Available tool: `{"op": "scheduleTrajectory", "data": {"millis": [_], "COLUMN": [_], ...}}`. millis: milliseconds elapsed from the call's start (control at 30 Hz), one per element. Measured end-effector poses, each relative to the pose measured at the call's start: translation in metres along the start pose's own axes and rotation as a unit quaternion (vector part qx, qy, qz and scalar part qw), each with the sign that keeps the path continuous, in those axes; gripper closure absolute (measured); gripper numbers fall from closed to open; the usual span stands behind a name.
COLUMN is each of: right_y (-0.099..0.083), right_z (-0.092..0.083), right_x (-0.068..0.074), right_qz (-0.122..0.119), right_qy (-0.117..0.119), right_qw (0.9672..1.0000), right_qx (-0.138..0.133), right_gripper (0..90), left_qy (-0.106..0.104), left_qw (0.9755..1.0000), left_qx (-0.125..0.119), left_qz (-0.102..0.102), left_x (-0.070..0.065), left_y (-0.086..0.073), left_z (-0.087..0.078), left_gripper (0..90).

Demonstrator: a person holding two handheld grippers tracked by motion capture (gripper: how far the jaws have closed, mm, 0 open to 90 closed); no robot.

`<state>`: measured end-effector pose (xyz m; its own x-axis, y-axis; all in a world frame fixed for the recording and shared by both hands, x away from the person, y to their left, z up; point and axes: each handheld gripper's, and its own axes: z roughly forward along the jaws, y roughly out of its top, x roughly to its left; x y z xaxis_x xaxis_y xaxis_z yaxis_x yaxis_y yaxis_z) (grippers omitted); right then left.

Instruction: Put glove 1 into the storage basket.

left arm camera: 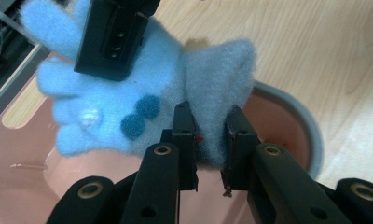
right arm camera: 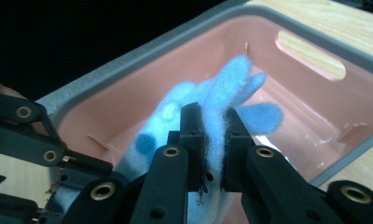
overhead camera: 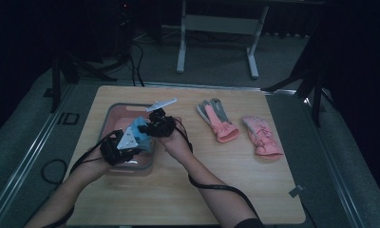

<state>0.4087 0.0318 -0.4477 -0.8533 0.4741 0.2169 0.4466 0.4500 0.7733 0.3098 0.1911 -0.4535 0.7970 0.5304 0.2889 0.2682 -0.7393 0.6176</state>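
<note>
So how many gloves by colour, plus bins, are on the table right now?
Blue glove: 1, held over the bin by both grippers
Pink gloves: 2, one with a grey palm
Bin: 1
Total: 4

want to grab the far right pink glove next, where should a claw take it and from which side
Take the pink glove at its cuff end, the wider end nearest the person, coming from above. It lies flat on the table, apart from the grey-and-pink glove, so that cuff edge is probably easiest to pinch.
</note>
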Motion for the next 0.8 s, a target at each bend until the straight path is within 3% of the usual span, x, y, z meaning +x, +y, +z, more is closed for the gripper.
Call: {"op": "scheduleTrajectory", "data": {"millis": [100, 200, 467, 567, 700, 800], "right_y": [-0.003, -0.008, -0.014, -0.015, -0.014, -0.013], "right_z": [0.004, 0.015, 0.035, 0.041, 0.043, 0.044], "right_x": [-0.004, -0.008, -0.016, -0.016, -0.015, -0.016], "right_qz": [0.009, 0.008, 0.022, 0.023, 0.021, 0.020], "right_qy": [0.000, -0.009, -0.010, -0.013, -0.020, -0.028], "right_qw": [1.0000, 0.9997, 0.9992, 0.9989, 0.9988, 0.9985], "right_qx": [0.005, 0.022, 0.033, 0.040, 0.040, 0.042], "right_gripper": [82.7, 82.7, 82.6, 82.5, 82.2, 81.4], "left_qy": [0.000, -0.010, -0.022, -0.023, -0.018, -0.025], "left_qw": [1.0000, 0.9997, 0.9983, 0.9976, 0.9977, 0.9975], "left_qx": [0.006, 0.020, 0.045, 0.058, 0.061, 0.059], "left_qz": [0.004, -0.005, -0.030, -0.029, -0.022, -0.031], "left_x": [0.000, 0.004, 0.013, 0.014, 0.015, 0.018], "left_y": [-0.002, -0.005, -0.011, -0.013, -0.012, -0.011], "left_z": [0.005, 0.014, 0.025, 0.030, 0.034, 0.037], "left_gripper": [78.4, 78.4, 78.2, 78.1, 78.0, 78.0]}}
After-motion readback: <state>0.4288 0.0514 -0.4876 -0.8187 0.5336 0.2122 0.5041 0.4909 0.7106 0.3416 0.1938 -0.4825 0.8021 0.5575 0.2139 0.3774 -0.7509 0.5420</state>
